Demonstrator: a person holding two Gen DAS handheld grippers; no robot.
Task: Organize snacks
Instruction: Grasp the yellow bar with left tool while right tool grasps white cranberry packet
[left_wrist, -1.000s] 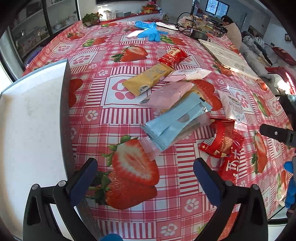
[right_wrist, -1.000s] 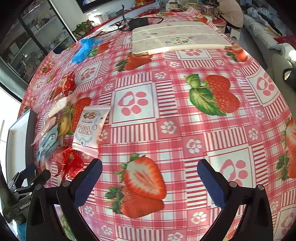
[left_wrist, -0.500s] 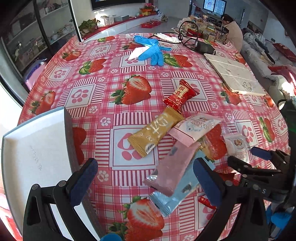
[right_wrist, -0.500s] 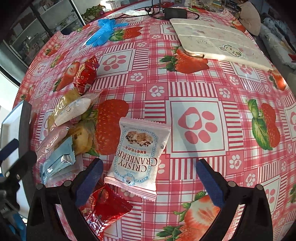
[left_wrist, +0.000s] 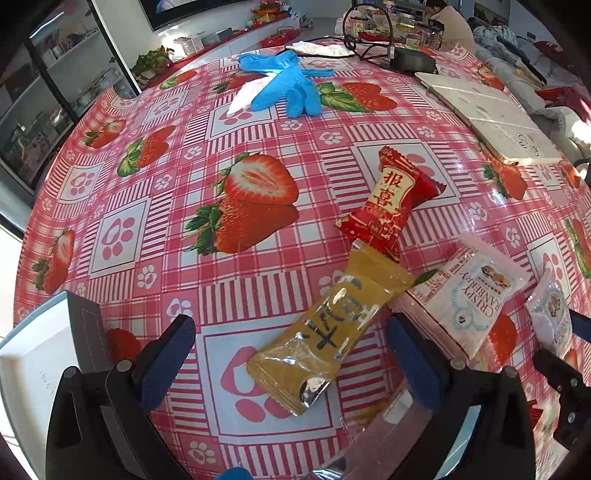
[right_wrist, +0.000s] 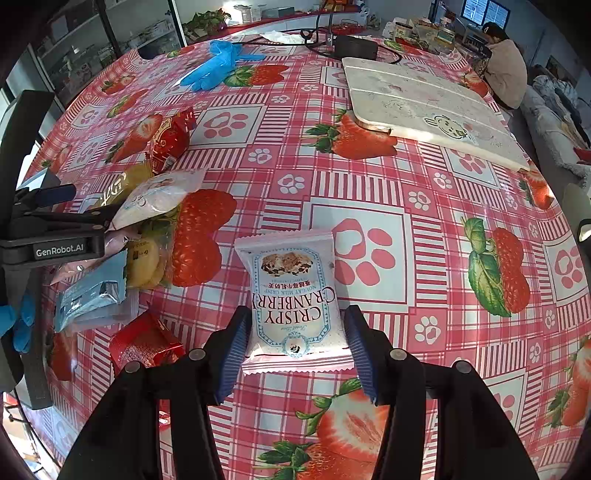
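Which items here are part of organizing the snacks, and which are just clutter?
Job: cranberry crisp packet between the right tool, yellow bar, red packet, blue packet, white box.
Clutter: blue gloves, white board, black adapter.

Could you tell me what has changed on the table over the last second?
The right gripper moved over the white cranberry packet and its jaws have just been closing around it, pads at its edges. The left gripper swung to the yellow packet, open. The snacks stayed put.

"CRISPY CRANBERRY" stands on the white packet (right_wrist: 293, 295); "GenRobot.AI" on the left tongs (right_wrist: 62, 206).
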